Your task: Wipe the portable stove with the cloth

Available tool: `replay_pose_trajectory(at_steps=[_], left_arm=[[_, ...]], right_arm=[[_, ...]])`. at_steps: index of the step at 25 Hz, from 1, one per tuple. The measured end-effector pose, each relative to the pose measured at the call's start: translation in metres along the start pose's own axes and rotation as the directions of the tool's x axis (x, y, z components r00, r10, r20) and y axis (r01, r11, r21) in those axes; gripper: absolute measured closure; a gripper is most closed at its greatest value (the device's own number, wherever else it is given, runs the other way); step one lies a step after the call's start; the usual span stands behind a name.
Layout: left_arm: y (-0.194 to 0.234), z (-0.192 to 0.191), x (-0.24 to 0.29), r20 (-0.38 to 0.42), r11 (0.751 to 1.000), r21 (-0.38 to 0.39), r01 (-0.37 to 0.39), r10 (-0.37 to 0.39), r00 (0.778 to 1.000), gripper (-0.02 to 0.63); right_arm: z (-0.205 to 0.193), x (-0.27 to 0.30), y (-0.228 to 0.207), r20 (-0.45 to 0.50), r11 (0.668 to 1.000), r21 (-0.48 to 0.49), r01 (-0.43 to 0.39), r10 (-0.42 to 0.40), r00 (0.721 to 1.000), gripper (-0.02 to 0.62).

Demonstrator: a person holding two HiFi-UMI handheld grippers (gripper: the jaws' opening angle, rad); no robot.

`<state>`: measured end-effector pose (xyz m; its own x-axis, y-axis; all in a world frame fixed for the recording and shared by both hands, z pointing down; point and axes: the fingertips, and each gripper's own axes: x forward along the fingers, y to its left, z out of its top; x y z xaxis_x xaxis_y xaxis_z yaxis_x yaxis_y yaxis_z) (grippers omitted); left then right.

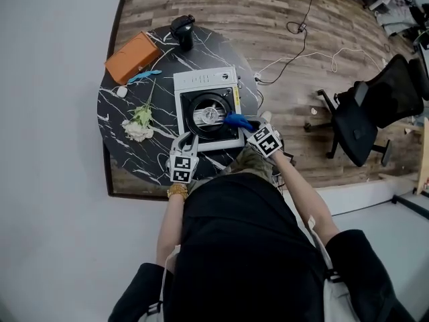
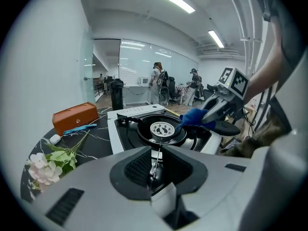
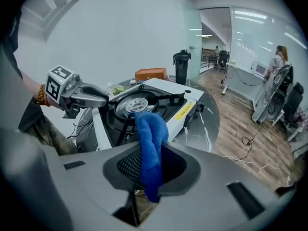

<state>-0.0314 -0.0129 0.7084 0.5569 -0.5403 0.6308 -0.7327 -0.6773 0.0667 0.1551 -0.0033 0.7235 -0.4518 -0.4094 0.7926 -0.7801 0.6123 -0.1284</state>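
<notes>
1. Jaws of my right gripper (image 3: 150, 163) are clenched on the blue cloth (image 3: 150, 129), pinched mid-fold. Its free end lies on the portable stove (image 1: 201, 80), at the right front beside the burner (image 1: 210, 115).
2. Jaws of my left gripper (image 2: 155, 165) are drawn tight on what looks like the stove's near rim.
3. Judgement: the cloth is soft and light and will bunch, so grip near the wad. The stove may slide on the desk (image 1: 124, 156).
4. The pan supports (image 3: 126, 125) could snag the cloth. The flower (image 1: 139, 125), orange case (image 1: 132, 57) and black cup (image 1: 183, 32) sit apart from the stove.
</notes>
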Motion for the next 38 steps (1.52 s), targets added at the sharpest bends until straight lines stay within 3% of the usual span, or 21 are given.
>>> replay_pose_trajectory(at_steps=[7, 15, 21, 29, 32, 35, 38], left_arm=[[-0.007, -0.004, 0.005, -0.132, 0.986, 0.166, 0.001, 0.021, 0.991, 0.538], [-0.007, -0.006, 0.008, -0.198, 0.989, 0.144, 0.041, -0.012, 0.98, 0.545], [-0.009, -0.007, 0.008, -0.191, 0.98, 0.199, 0.016, 0.023, 0.981, 0.555], [-0.008, -0.006, 0.01, -0.246, 0.992, 0.108, 0.07, -0.041, 0.968, 0.56], [-0.005, -0.007, 0.01, -0.263, 0.996, 0.045, 0.079, -0.064, 0.963, 0.56], [-0.004, -0.008, 0.011, -0.267, 0.997, -0.002, 0.083, -0.08, 0.96, 0.563], [-0.003, -0.009, 0.011, -0.262, 0.997, -0.023, 0.075, -0.078, 0.962, 0.563]], right_arm=[[-0.002, 0.006, -0.001, -0.033, 1.0, 0.019, -0.008, 0.008, 0.999, 0.535], [-0.001, 0.007, -0.002, -0.084, 1.0, 0.011, -0.028, 0.029, 0.996, 0.535], [0.007, 0.016, -0.019, -0.071, 0.995, 0.081, 0.06, -0.055, 0.996, 0.535], [0.046, 0.037, -0.069, -0.056, 0.989, 0.097, 0.111, -0.106, 0.993, 0.537], [0.057, 0.045, -0.082, -0.031, 0.976, 0.202, 0.084, -0.08, 0.996, 0.537], [0.064, 0.046, -0.088, 0.026, 0.937, 0.346, 0.044, -0.057, 0.998, 0.536], [0.072, 0.046, -0.099, 0.045, 0.909, 0.415, 0.037, -0.061, 0.997, 0.535]])
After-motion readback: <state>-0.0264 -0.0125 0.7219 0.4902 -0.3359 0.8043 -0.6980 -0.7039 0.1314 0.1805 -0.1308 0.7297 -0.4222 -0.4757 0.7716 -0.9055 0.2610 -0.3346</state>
